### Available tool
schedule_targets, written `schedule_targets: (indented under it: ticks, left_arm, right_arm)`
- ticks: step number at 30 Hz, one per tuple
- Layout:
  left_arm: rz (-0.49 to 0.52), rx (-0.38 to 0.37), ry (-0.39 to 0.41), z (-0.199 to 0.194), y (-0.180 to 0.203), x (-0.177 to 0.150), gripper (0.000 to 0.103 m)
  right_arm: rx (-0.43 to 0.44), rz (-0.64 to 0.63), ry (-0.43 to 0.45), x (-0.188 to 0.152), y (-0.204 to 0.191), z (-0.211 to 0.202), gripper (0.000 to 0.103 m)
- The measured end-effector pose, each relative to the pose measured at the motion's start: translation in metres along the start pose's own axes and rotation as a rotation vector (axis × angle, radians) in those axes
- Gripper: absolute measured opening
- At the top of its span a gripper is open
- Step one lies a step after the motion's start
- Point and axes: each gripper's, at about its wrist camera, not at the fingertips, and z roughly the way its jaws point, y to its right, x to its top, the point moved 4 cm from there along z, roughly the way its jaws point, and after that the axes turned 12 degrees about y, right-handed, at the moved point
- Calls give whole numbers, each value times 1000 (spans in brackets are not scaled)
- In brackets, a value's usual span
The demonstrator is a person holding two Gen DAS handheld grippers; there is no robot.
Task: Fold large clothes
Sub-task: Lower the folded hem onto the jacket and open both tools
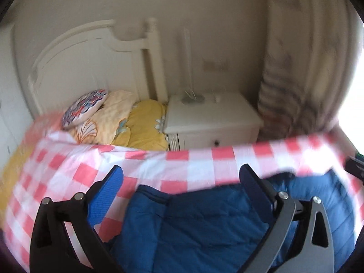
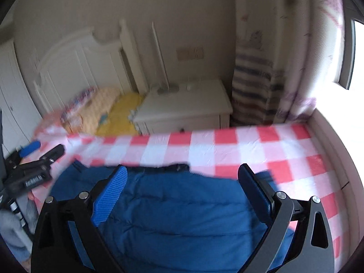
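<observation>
A blue quilted jacket (image 1: pixel 204 223) lies on the red-and-white checked sheet (image 1: pixel 68 177) of the bed; it also shows in the right wrist view (image 2: pixel 182 216). My left gripper (image 1: pixel 182 175) is open and empty, held above the jacket's upper edge. My right gripper (image 2: pixel 182 173) is open and empty above the jacket too. The left gripper also shows at the left of the right wrist view (image 2: pixel 41 152). Part of the right gripper shows at the right edge of the left wrist view (image 1: pixel 355 166).
A white nightstand (image 1: pixel 211 118) stands beyond the bed, with a lamp base on it. Yellow bedding (image 1: pixel 145 122) and a patterned cushion (image 1: pixel 84 108) lie against the white headboard (image 1: pixel 86 61). A curtain (image 2: pixel 273 68) and a bright window (image 2: pixel 357 56) are at the right.
</observation>
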Motion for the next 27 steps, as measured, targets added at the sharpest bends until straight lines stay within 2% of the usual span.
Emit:
schedule_targets:
  ticks: [2, 4, 5, 7, 9, 10, 16, 27]
  left_arm:
    - [63, -29, -55, 13, 22, -13, 101]
    - [82, -50, -102, 29, 31, -31, 101]
    - [85, -62, -136, 40, 35, -39, 101]
    - [91, -69, -195, 60, 37, -62, 101]
    - [72, -105, -294, 84, 41, -88, 101]
    - [35, -121, -306, 90, 37, -93, 101]
    - [-68, -167, -285, 95, 28, -105, 101]
    - [-77, -167, -261, 98, 30, -104, 101]
  right_arm:
    - [-18, -58, -36, -13, -15, 20, 95]
    - [-47, -123, -72, -30, -23, 39, 95]
    - [-58, -145, -93, -37, -27, 46, 95]
    - [-65, -146, -201, -61, -25, 74, 96]
    - [-66, -145, -200, -63, -25, 81, 99]
    - [-63, -140, -202, -64, -24, 83, 99]
    - [-41, -108, -179, -68, -20, 86, 99]
    - [38, -19, -158, -65, -12, 85, 99]
